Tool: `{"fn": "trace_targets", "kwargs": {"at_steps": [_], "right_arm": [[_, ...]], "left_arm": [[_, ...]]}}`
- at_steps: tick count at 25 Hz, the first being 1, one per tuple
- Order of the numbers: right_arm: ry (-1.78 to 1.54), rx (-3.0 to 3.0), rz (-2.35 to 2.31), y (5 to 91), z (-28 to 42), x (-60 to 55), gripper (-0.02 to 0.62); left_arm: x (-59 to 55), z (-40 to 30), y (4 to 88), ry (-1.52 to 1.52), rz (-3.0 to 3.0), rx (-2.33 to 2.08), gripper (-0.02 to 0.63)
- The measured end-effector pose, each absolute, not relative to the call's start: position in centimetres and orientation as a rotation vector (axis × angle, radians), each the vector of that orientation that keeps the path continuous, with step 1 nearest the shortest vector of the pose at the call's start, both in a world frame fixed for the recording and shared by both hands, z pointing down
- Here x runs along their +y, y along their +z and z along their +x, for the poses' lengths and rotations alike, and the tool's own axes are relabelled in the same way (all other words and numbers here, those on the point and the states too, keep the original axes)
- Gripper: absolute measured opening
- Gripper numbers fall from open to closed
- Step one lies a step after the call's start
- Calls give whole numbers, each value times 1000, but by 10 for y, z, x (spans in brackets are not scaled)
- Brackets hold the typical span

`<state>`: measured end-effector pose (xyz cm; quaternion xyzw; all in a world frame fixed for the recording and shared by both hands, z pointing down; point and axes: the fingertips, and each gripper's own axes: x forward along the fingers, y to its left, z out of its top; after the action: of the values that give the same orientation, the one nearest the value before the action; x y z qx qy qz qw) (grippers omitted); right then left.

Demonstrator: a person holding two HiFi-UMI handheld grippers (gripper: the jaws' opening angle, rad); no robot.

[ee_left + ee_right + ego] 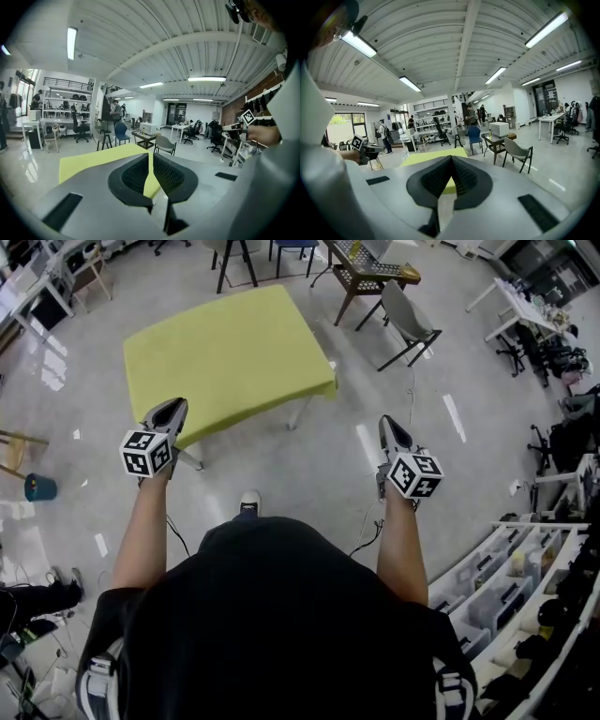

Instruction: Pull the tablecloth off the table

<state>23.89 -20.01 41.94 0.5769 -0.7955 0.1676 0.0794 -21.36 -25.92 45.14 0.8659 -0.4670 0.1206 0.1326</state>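
1. The left gripper (pixel 174 409) is closed and holds nothing. It is up in the air by the near side of the table (pixel 300 412), close to the near left corner, and does not touch it.
2. The right gripper (pixel 386 423) is closed and empty too. It is off to the right of the table's near right corner, apart from it.
3. The yellow tablecloth (pixel 230 357) lies flat on the table. It covers the whole top and hangs a little over the edges. Nothing sits on it.
4. The cloth looks thin, soft and light. I think it will bend, fold and slide off easily with a gentle pull.
5. A good place to grab looks like the hanging edge on the table's near side, one gripper by each near corner. The jaws must open first.
6. A grey chair (pixel 408 320) stands past the table's far right corner.
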Motion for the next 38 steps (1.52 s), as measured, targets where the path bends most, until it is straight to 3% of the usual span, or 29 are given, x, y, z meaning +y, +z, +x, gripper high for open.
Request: {"fn": "trace_targets", "kwargs": {"at_steps": [17, 28, 38], "right_arm": [[468, -2309, 1789, 395, 185, -315, 18], [431, -2295, 1764, 399, 152, -358, 18], [473, -2354, 1695, 418, 162, -408, 18]], "left_arm": [[-412, -267, 451, 296, 2533, -1285, 48], [-449, -294, 445, 298, 2557, -1288, 43], [-465, -298, 456, 336, 2499, -1369, 41]]}}
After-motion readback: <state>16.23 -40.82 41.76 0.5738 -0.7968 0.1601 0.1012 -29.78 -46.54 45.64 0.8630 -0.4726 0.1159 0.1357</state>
